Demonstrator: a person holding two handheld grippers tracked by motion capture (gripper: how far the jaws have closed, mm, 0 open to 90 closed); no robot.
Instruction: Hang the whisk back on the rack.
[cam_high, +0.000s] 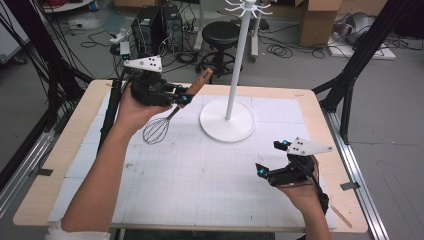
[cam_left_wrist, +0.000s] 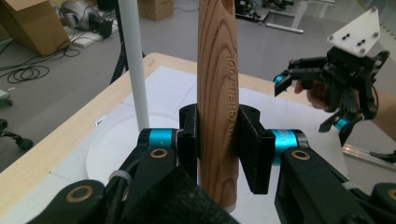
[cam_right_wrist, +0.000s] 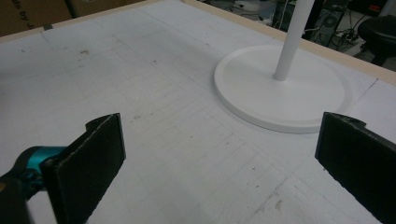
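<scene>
A whisk (cam_high: 159, 129) with a wooden handle (cam_high: 199, 83) hangs above the white mat, wire head down and to the left. My left gripper (cam_high: 183, 95) is shut on that handle (cam_left_wrist: 217, 102), which stands upright between its jaws in the left gripper view. A white stand with a round base (cam_high: 226, 120) and a tall pole (cam_high: 239, 55) rises at the back middle, just right of the whisk. My right gripper (cam_high: 272, 157) hovers over the mat at the front right, open, nothing between its jaws (cam_right_wrist: 219, 158); the left gripper view shows it farther off (cam_left_wrist: 310, 100).
A white gridded mat (cam_high: 200, 170) covers the wooden table (cam_high: 60, 150). The stand's base (cam_right_wrist: 280, 88) lies ahead of the right gripper. Hooks (cam_high: 247, 7) crown the pole. Beyond the table stand a black stool (cam_high: 220, 35), computer cases (cam_high: 150, 27), cardboard boxes and floor cables.
</scene>
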